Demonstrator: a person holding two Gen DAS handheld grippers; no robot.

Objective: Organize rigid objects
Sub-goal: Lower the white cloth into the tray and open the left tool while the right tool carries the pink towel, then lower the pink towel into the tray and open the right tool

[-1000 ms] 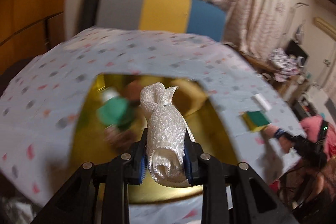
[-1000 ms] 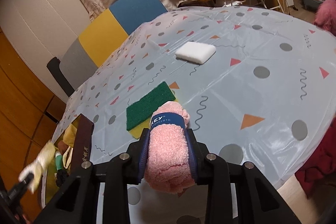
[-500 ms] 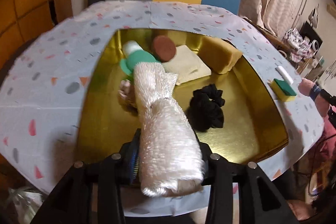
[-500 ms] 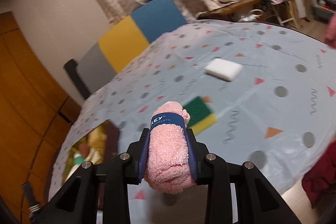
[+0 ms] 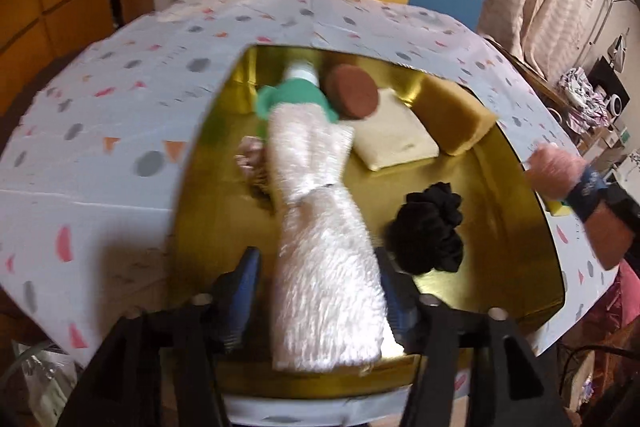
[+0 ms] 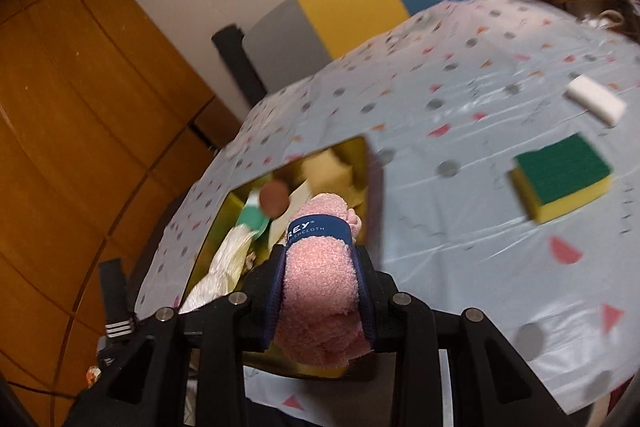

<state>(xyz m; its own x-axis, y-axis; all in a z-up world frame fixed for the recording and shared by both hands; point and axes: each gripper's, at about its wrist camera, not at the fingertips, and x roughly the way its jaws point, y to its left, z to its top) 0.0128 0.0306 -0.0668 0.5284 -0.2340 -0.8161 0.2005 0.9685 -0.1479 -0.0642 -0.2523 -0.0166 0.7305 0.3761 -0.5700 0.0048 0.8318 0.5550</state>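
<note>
Cloth first, on my left: the left gripper (image 5: 320, 279) hangs over the near edge of the gold box (image 5: 520, 247), jaws spread wider than the white cloth (image 5: 320, 227), with a gap showing at the left pad, so I judge it open and the cloth let go. The cloth lies lengthwise in the box, its far end over the green bottle (image 5: 296, 97). Left to right, the box also holds 1 beige bundle (image 5: 250, 163) that I cannot identify, just left of the cloth, 1 brown disc (image 5: 352, 93), 1 cream pad (image 5: 394, 143), 1 tan block (image 5: 456, 115) against the far wall, and 1 black scrunchie (image 5: 430, 231) near the right pad. With the bottle that makes 6 things, and the white cloth makes 7. Further right, the right gripper (image 6: 322, 267) is clamped on the pink cloth (image 6: 320, 279), a roll with 1 blue band around it, held above the box's right edge and not yet inside. On the table (image 6: 460, 107), well right of the box, 1 green sponge (image 6: 560, 179) and 1 white bar (image 6: 596, 99) lie apart from each other, untouched. So I count 2 cloths, 2 grippers, 1 box, and 2 things left out. I judge the job well past halfway: 7 in, the pink cloth about to go in, then the sponge and the bar to fetch, 3 left in all.
</note>
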